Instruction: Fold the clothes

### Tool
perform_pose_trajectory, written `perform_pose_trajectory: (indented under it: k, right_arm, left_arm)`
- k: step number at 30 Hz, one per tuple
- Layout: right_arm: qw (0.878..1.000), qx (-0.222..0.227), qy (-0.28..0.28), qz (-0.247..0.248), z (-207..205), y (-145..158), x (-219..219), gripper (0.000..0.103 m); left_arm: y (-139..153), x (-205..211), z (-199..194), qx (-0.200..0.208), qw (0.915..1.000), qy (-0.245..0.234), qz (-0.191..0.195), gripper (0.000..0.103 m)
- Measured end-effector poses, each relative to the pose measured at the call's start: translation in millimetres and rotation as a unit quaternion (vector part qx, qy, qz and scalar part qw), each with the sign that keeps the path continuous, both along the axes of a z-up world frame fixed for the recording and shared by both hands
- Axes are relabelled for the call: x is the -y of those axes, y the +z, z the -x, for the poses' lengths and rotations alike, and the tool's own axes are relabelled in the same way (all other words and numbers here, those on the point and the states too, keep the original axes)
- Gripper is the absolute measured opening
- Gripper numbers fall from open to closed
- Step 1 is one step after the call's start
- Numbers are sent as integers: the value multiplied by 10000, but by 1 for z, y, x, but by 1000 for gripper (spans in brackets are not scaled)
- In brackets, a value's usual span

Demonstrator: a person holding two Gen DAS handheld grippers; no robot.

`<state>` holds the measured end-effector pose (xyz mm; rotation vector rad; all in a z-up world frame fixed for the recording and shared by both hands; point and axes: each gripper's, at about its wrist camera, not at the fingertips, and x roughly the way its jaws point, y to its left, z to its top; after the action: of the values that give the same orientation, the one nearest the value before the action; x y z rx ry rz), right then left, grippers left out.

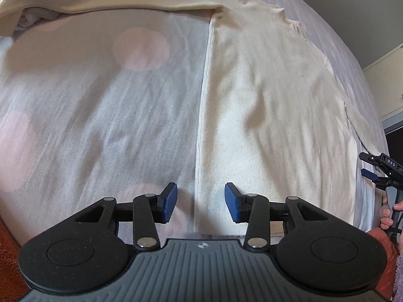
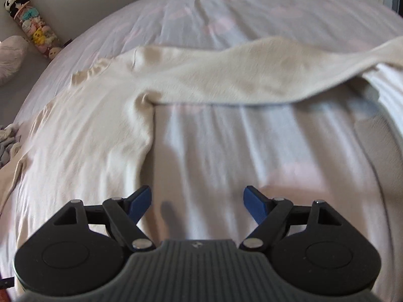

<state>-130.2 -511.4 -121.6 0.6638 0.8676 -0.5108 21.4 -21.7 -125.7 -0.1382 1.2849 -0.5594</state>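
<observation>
- One cream long-sleeved top point(image 1: 272, 105) lies flat on the bed point(image 1: 100, 115); no second garment shows clearly, though a bit of white cloth point(image 1: 30, 17) peeks out under the far sleeve in the left wrist view.
- Two grippers, one in each hand. The left gripper point(image 1: 200, 202) hangs over the near end of the top's left side edge, jaws apart, with nothing pressed between the blue pads point(image 1: 169, 202).
- The right gripper point(image 2: 197, 206) is over bare sheet just right of the top's body, jaws spread wide and empty. In the left wrist view it shows at the right border, a hand point(image 1: 388, 214) round its handle.
- The top's body runs lengthwise away from both cameras, its long axis near to far.
- One sleeve point(image 2: 252, 75) stretches sideways across the bed at the far end, at a right angle to the body; its end is lifted off the sheet.
- The body's side edge point(image 1: 204, 115) is straight and free, with open sheet beside it.
- The sheet is pale with pink round spots point(image 1: 141, 49).
- At the wall, one tube of small plush toys point(image 2: 30, 22) and a pale fluffy thing point(image 2: 10, 55), well apart from the top.
</observation>
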Motion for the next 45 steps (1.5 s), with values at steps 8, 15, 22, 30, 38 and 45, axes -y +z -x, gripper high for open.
perform_pose_trajectory:
  k: [8,15,22,30,38,45]
  right_arm:
    - [9928,-718,854,-437,-8,0,-43,85]
    - [9827,-1116,1444,-313,-6,2,-78,82]
    - [9824,-841,1600,-469,1,4,-81,17]
    - [9882,-268,975,-1147,25,17,-63,7]
    - [9889,-698,1003,-842,25,15,-60,8]
    - [9933,-202,930,-653,29,26,-57,45]
  left_arm:
    - [-3,-12,3,-117,9997,186,142,35]
    - [-7,-18,7,-231,9986,315,345,34]
    - [-8,-16,13,-175,9979,343,525,3]
    - [22,-25,14,189,9978,458,434,2]
    - [5,-16,8,34,9996,255,-121,2]
    - [12,-47,0,98,9962,865,27,10]
